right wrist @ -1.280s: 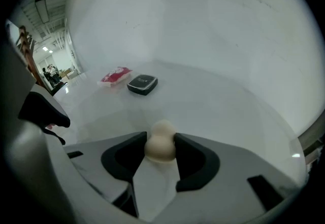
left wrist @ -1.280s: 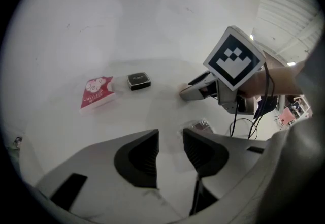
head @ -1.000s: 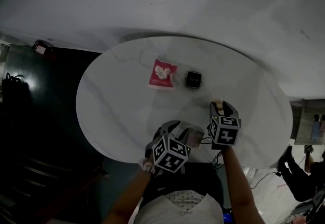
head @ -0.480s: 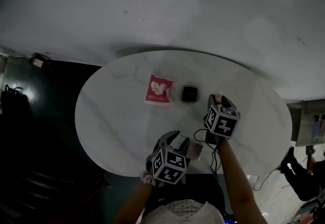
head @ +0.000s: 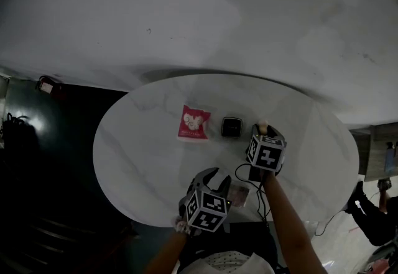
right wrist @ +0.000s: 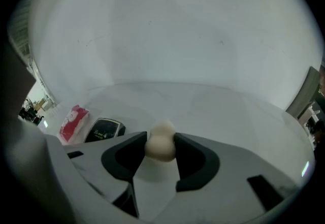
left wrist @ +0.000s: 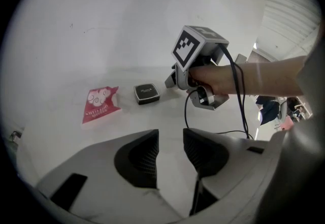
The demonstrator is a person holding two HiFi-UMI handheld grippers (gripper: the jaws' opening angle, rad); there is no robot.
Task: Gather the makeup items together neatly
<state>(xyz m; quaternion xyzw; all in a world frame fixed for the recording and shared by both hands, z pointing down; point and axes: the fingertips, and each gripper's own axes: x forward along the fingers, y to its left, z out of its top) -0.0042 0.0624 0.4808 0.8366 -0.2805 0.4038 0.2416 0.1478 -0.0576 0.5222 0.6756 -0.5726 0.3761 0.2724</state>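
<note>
Head view: a round white marble table (head: 137, 142) carried three makeup items in a loose row across its middle, a red packet (head: 193, 122), a black compact (head: 231, 126) just beside it, and a pale beige sponge (head: 263, 123) near the compact's other side. The sponge sat in the right gripper (head: 265, 132), which pointed steeply down at the tabletop. The left gripper (head: 208, 175) hovered over the table's near edge, well apart from the row.

Left gripper view: the left gripper (left wrist: 170, 141) had its jaws standing a little apart with nothing between them; only bare tabletop showed through the gap. Beyond lay the red packet (left wrist: 100, 104) and the black compact (left wrist: 147, 93), apart from each other, with the right gripper (left wrist: 171, 80) close to the compact, carried by a hand (left wrist: 218, 78) and trailing a black cable (left wrist: 238, 111).

Right gripper view: the right gripper (right wrist: 160, 149) had its two dark pads clenched on the egg-shaped sponge (right wrist: 162, 132), one pad pressing each side and the rounded tip poking out past them. The compact (right wrist: 105, 129) and the packet (right wrist: 73, 124) lay on the table to the left.
</note>
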